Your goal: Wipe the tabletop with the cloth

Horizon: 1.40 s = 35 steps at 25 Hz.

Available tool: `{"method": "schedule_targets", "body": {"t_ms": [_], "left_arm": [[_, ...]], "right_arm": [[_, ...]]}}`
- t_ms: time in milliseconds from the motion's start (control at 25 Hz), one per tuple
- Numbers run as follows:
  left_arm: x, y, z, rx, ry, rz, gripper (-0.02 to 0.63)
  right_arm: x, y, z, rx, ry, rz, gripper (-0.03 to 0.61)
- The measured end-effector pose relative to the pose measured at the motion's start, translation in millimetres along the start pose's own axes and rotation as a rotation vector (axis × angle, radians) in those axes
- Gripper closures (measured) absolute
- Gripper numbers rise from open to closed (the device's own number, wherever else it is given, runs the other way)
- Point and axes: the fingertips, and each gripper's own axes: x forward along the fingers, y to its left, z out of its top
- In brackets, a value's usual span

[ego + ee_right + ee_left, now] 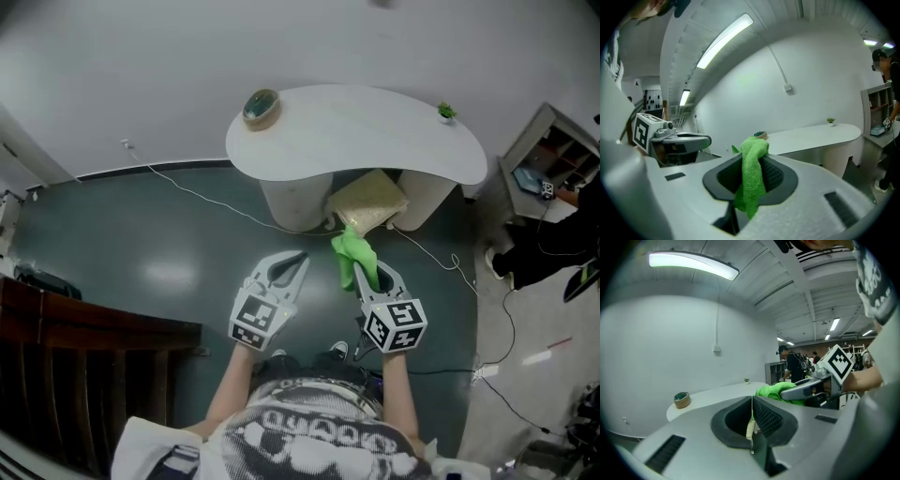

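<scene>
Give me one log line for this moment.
stage: before wiping | right claw: shut on cloth | left claw: shut | table: ahead, cloth not touching

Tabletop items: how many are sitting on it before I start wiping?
2: a tape roll at the tabletop's left end, a small potted plant near its right end. The whole top shows in the head view; nothing seems hidden.
</scene>
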Motion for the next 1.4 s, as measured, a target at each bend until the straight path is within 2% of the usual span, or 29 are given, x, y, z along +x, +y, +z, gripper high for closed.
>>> {"method": "schedule_targets", "body": {"t_ms": [280, 480, 720, 1120, 1400], "left_arm": [[36, -26, 3, -0.007, -0.006, 0.025, 0.606], [61, -54, -1, -0.007, 0.019, 0.007, 0.606], [80, -60, 9, 0.021, 0.036, 0.013, 0.606], [118, -45, 11, 0.045, 0.062, -0.024, 0.606], [158, 8, -2, 0.040, 0.064, -0.077, 0.606]], "right_arm": [[-13, -45, -4, -0.003, 0.009, 0.022, 0.515], [-22, -79, -8, 0.013, 0.009, 0.017, 0.515], [-27, -104, -5, 0.046, -0.005, 0.009, 0.515], [-6, -144, 3, 0.093, -0.012, -0.035, 0.515], [56, -156, 8, 0.093, 0.018, -0.073, 0.515]]}}
